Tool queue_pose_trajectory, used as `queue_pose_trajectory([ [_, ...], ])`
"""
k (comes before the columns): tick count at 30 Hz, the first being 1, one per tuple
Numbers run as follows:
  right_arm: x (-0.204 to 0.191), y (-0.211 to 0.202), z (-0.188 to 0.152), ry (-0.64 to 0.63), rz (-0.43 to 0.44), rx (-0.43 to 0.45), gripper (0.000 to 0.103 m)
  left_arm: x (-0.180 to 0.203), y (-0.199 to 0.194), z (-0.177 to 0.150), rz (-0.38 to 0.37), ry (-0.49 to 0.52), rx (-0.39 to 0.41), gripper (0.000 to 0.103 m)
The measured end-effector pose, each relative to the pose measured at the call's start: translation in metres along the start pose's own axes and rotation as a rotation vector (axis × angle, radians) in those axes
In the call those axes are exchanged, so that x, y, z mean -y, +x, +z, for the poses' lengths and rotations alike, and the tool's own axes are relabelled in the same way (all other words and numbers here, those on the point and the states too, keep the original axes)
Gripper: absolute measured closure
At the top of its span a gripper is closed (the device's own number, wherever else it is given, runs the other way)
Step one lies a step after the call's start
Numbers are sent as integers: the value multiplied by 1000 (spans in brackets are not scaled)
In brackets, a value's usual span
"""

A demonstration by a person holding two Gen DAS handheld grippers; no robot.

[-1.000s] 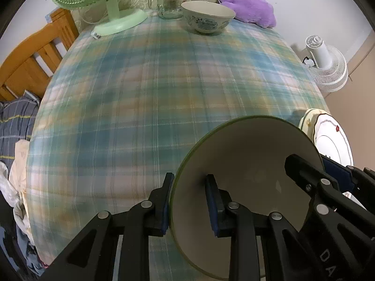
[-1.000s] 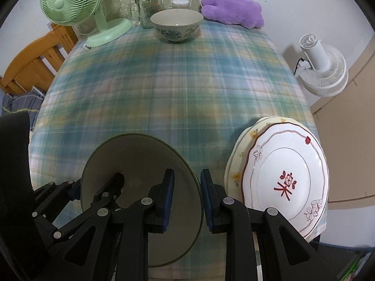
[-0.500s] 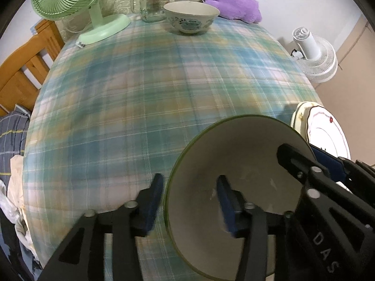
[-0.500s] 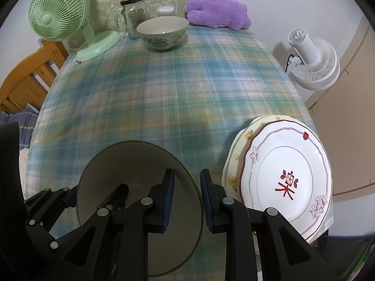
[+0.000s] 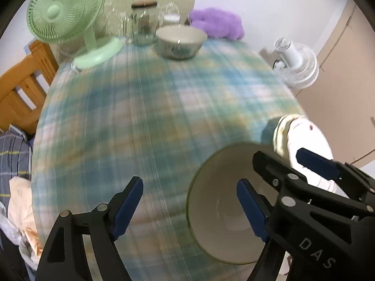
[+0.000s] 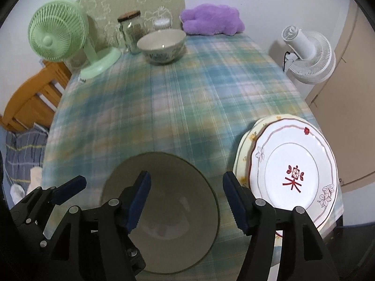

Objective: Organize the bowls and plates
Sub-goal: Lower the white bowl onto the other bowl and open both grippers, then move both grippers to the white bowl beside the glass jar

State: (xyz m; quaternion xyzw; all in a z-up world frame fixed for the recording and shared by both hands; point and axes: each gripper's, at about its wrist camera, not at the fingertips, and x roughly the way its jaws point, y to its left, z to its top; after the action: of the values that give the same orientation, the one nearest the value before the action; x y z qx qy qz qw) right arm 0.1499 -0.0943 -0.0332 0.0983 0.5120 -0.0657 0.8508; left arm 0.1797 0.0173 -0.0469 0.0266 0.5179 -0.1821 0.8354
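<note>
A plain cream bowl with a green rim [image 6: 168,201] sits on the plaid tablecloth near the front edge; it also shows in the left wrist view [image 5: 222,210]. My left gripper [image 5: 189,208] is open, its fingers straddling the bowl's left rim without touching it. My right gripper [image 6: 186,199] is open, its fingers astride the bowl's right rim. Two stacked plates [image 6: 293,178] lie to the bowl's right, the top one white with a red motif. A patterned bowl [image 6: 161,44] stands at the table's far end.
A green desk fan [image 6: 58,37], a glass jar [image 6: 132,30] and a purple plush [image 6: 211,20] stand at the far end. A white floor fan [image 6: 309,56] is beyond the right edge. A wooden chair [image 6: 30,103] is at the left.
Both grippers were shut on the cream bowl's rim. The left opened first, then the right; the bowl now rests on the table. Both views have tilted up.
</note>
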Motion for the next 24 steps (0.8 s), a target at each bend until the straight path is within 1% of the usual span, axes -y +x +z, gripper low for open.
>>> queue_pose_trajectory([
  [4, -4, -14, 15, 0, 5, 40, 36, -1, -12, 15, 4, 12, 48, 19],
  [7, -5, -21, 29, -14, -6, 75, 36, 0, -18, 29, 27, 7, 84, 19],
  [9, -4, -21, 37, -25, 8, 83, 36, 2, -19, 39, 52, -3, 104, 19],
  [17, 4, -14, 84, -102, 59, 113, 36, 9, -13, 73, 131, -96, 146, 20],
  [20, 6, -9, 102, -152, 68, 102, 36, 14, -7, 88, 167, -136, 151, 20],
  [24, 12, -1, 126, -205, 112, 110, 35, 20, -1, 103, 216, -185, 174, 20],
])
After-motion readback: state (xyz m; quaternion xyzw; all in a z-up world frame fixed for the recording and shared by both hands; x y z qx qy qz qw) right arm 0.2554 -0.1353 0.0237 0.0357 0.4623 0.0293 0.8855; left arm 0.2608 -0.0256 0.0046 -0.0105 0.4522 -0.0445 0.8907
